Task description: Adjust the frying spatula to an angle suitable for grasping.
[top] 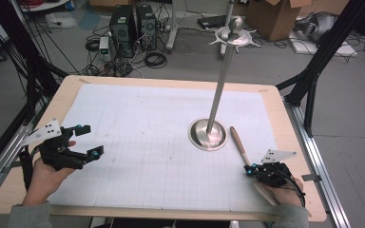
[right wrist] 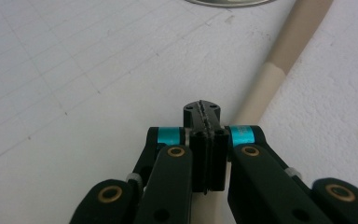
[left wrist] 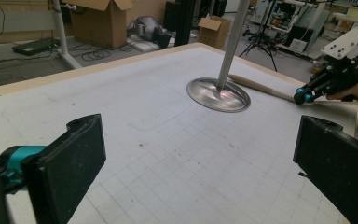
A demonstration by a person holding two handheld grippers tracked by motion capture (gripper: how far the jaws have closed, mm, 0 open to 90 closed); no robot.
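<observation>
Rod (top: 237, 142) lies flat on the mat (top: 138, 123), just right of the stand (top: 208, 135). Its far end is near the stand's base and its near end runs under the right tool (top: 249, 170).

**Progress**
- The rod is not lifted; it rests on the mat along its full visible length.
- In the right gripper view, the right tool (right wrist: 201, 109) is closed, pad against pad, with nothing between the jaws. It sits low over the rod's (right wrist: 298, 37) pale section. Whether it touches the rod cannot be told.
- The left tool (top: 89, 140) is wide open and holds nothing, well left of the stand.
- Judgement: the work is at its start. Gripping and moving the rod remain.

**Materials and shapes**
- Rod: straight and round, with a smooth matte surface. It is tan toward the stand and paler cream away from it.
- Stand: polished metal with a shallow round dished base, a slim upright pole, and a flared, pointed head with a knob on top.
- Mat: white, printed with a fine grid and faintly speckled.
- Bench (top: 66, 85): light wood with rounded corners.
- Tool pads: black with a rough face.
</observation>
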